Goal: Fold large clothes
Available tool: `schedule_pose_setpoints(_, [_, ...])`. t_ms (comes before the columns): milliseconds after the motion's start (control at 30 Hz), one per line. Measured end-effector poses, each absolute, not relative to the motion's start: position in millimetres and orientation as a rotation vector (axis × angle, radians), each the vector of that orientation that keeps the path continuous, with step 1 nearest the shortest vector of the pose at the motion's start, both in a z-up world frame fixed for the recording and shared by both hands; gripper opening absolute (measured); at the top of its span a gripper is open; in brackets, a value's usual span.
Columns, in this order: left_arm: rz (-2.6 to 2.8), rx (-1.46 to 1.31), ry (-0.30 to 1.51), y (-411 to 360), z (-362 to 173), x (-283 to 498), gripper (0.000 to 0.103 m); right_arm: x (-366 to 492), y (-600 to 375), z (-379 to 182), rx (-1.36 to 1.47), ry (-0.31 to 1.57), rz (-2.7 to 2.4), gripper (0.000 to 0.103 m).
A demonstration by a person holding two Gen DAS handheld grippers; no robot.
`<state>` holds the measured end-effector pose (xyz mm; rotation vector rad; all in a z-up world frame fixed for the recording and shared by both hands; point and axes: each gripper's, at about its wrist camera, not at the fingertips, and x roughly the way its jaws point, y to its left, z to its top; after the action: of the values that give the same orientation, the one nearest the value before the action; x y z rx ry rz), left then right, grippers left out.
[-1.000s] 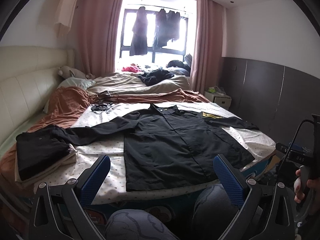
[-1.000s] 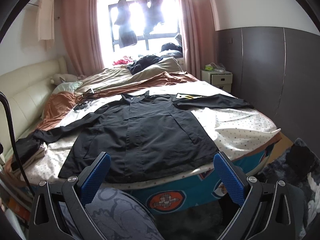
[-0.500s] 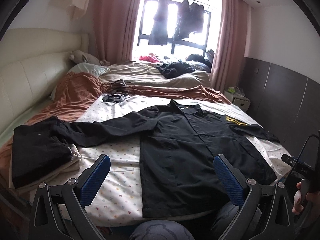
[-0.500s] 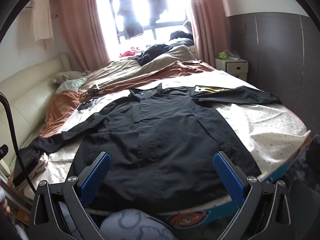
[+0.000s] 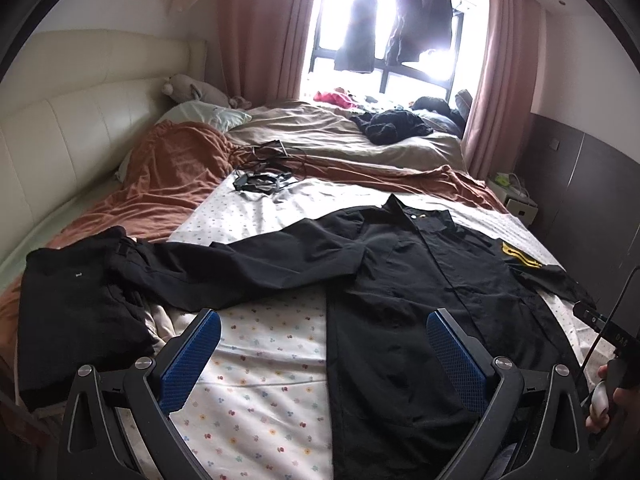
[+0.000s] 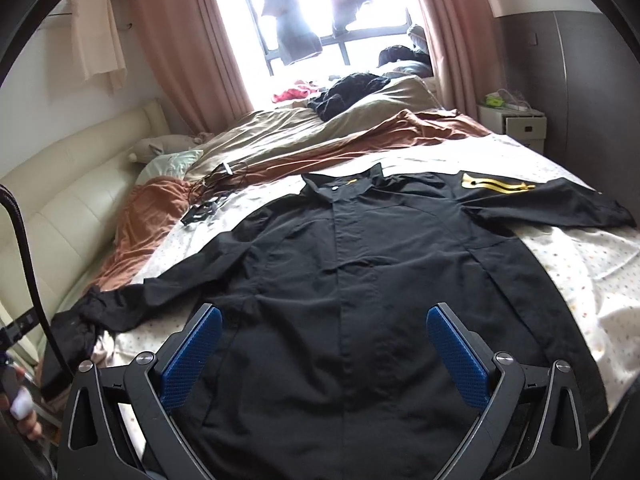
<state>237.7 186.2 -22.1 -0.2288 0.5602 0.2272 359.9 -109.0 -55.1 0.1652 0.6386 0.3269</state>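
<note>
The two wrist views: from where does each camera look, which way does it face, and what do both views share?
Left wrist: on the open left gripper, above the bed's near edge, facing the window; it sees the shirt's left sleeve, a folded pile, and the person's right hand.
Right wrist: on the open right gripper, over the shirt's middle, facing the window; the left hand shows.
Shared: shirt, bed, window.

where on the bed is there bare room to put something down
Bare dotted sheet lies between the black shirt's body, its outstretched sleeve and the folded black stack; another patch lies under the other sleeve. Cables and rumpled blankets crowd the far side.
</note>
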Motion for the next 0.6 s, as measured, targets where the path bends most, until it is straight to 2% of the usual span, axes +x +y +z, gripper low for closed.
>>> schedule_pose_setpoints(200, [0.288,-0.238,0.566,220.1,-26.9,260.9,0.102,407.7,-76.2,-62.1,0.219,0.667,0.357,0.1])
schedule_pose_setpoints(467, [0.389,-0.274,0.593,280.0,-37.9,287.6,0.095,470.7,-17.1,-76.8,0.273,0.722,0.402,0.1])
schedule_pose_setpoints(533, [0.412,-0.293,0.598,295.6,-40.1,291.2,0.092,486.2,-5.7,-82.2,0.313,0.738,0.398,0.097])
schedule_pose_setpoints(600, [0.439,-0.31,0.602,310.8,-42.0,294.5,0.09,497.4,1.3,-88.8,0.364,0.762,0.397,0.087])
